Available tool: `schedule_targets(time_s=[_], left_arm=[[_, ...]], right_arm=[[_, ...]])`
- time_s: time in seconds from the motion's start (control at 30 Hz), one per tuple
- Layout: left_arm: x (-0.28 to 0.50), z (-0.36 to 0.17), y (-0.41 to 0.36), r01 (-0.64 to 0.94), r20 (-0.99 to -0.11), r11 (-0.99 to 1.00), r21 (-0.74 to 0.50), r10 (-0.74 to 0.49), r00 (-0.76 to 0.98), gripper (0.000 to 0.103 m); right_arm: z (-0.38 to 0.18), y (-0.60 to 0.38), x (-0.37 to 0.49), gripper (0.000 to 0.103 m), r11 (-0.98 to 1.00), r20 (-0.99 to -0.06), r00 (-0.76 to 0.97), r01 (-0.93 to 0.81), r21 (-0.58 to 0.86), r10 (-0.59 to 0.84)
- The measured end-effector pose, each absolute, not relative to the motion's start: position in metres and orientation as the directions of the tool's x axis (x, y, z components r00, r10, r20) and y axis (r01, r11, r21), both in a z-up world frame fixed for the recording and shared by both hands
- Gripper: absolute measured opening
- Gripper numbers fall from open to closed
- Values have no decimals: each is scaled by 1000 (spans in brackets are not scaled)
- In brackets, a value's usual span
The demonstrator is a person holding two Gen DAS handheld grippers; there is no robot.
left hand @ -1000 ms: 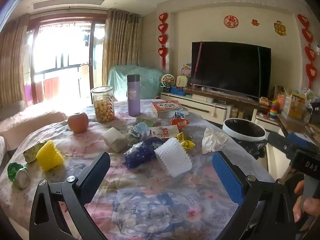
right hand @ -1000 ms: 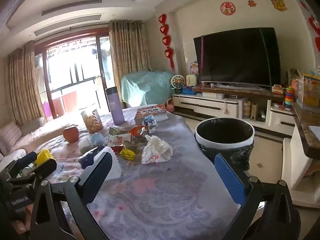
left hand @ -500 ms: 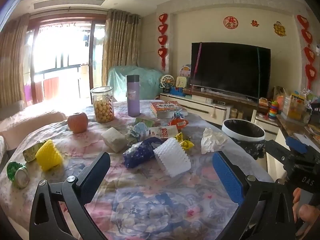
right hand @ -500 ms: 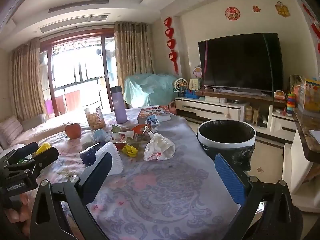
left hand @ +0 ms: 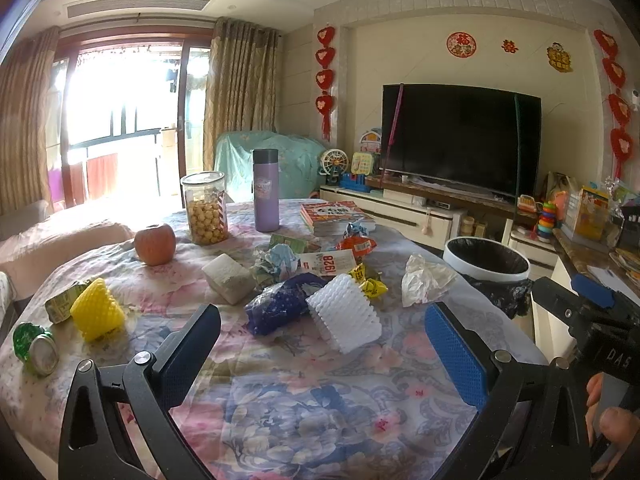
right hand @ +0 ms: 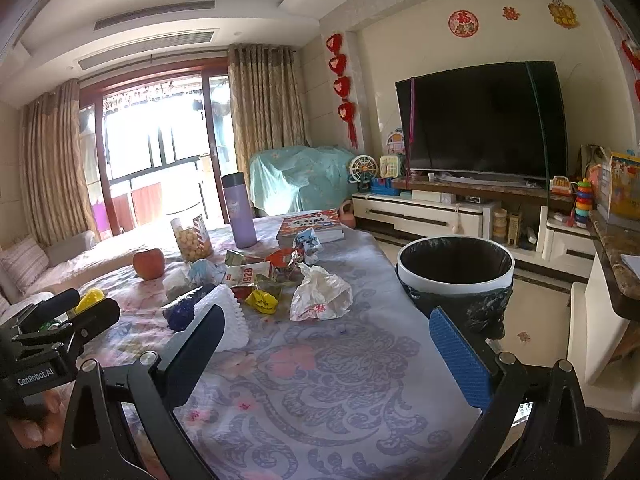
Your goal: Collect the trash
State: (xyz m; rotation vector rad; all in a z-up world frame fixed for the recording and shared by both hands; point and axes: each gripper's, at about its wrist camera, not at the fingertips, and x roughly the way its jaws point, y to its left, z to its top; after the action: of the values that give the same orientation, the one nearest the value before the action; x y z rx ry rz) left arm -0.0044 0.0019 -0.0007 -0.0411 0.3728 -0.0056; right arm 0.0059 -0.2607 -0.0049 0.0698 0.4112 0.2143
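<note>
Left wrist: left gripper wide apart, empty

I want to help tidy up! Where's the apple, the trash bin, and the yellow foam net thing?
apple (left hand: pixel 155 243), left wrist view, middle of its front skin.
trash bin (right hand: pixel 456 281), right wrist view, front of its white rim.
yellow foam net (left hand: pixel 97 309), left wrist view, middle of its ribbed side.

Bright daylight floods through the balcony doors between beige curtains; a dark television stands against the cream wall.
</note>
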Motion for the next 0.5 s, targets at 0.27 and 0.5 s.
schedule_targets(time_s=[0.27, 0.5], left_arm=[[-5, -1, 0, 3, -360, 999, -38, -17, 933, 102], [-5, -2, -1, 11, -361, 999, -39, -24, 932, 102]], right_arm=[[-5, -261, 6, 103, 974, -387, 894, -195, 115, 225], [-7, -259, 7, 103, 972, -388, 892, -199, 123, 232]])
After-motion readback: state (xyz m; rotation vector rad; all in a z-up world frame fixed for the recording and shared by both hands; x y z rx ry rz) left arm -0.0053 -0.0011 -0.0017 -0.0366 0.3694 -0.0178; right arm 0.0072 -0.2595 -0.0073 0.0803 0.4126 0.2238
